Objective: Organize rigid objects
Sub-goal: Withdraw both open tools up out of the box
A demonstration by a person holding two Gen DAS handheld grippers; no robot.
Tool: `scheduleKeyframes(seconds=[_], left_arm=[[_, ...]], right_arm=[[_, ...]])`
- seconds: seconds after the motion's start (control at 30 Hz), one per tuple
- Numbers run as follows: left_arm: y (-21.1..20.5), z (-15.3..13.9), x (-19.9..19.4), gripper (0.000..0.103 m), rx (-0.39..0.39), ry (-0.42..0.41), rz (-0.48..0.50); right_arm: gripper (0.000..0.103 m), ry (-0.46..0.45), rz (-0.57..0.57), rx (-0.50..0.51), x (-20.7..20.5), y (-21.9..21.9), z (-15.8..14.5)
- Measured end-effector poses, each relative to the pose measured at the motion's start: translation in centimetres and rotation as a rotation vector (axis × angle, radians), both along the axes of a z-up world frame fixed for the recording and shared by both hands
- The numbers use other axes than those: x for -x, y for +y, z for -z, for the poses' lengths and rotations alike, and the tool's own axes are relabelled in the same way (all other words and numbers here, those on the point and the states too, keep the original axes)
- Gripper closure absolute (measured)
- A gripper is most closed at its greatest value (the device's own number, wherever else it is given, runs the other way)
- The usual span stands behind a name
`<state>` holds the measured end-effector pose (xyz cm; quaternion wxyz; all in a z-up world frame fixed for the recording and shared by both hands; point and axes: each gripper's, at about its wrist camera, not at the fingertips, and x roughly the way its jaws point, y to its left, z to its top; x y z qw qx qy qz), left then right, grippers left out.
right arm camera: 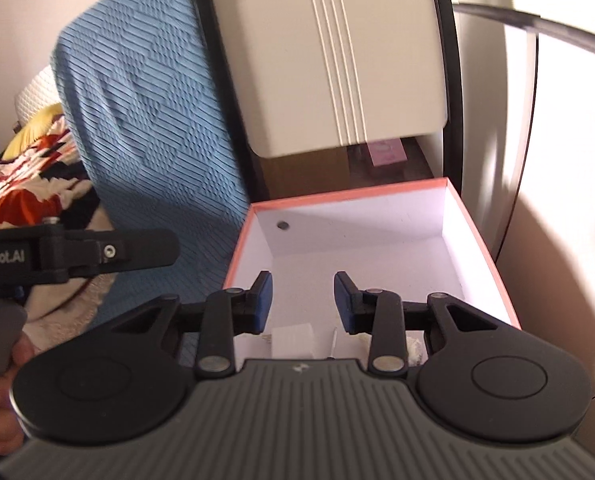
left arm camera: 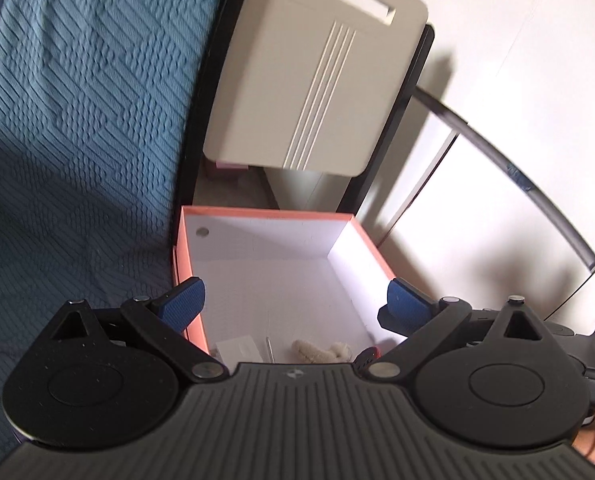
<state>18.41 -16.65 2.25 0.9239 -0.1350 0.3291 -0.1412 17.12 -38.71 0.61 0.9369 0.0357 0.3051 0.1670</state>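
Both claws hover above the open pink-rimmed white cardboard box (left arm camera: 265, 264), holding nothing: the left claw (left arm camera: 295, 304) gapes wide, the right claw (right arm camera: 303, 302) stands partly open. Beneath them, on the box floor, lie a small white carton (left arm camera: 237, 349), a thin metal pin (left arm camera: 269, 347) and a fluffy cream scrap (left arm camera: 321, 351). Descending blind risks clipping the box wall, since the claw bodies hide these items.

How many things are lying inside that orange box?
4 visible, all at the near end of the box: a white packet, a thin metal pin, a fluffy cream piece, a dark red-edged item. The tools may hide more.
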Motion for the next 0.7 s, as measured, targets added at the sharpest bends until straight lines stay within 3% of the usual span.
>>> scheduleKeyframes(seconds=[0.33, 0.7], left_arm=[[1.5, -3.0, 5.5, 0.004, -0.008, -0.079, -0.029], [2.3, -2.4, 9.0, 0.004, -0.034, -0.099, -0.084]], right_arm=[[0.066, -0.045, 0.0, -0.013, 4.3, 0.5, -1.8], [0.066, -0.056, 0.04, 0.014, 8.8, -0.2, -1.4]])
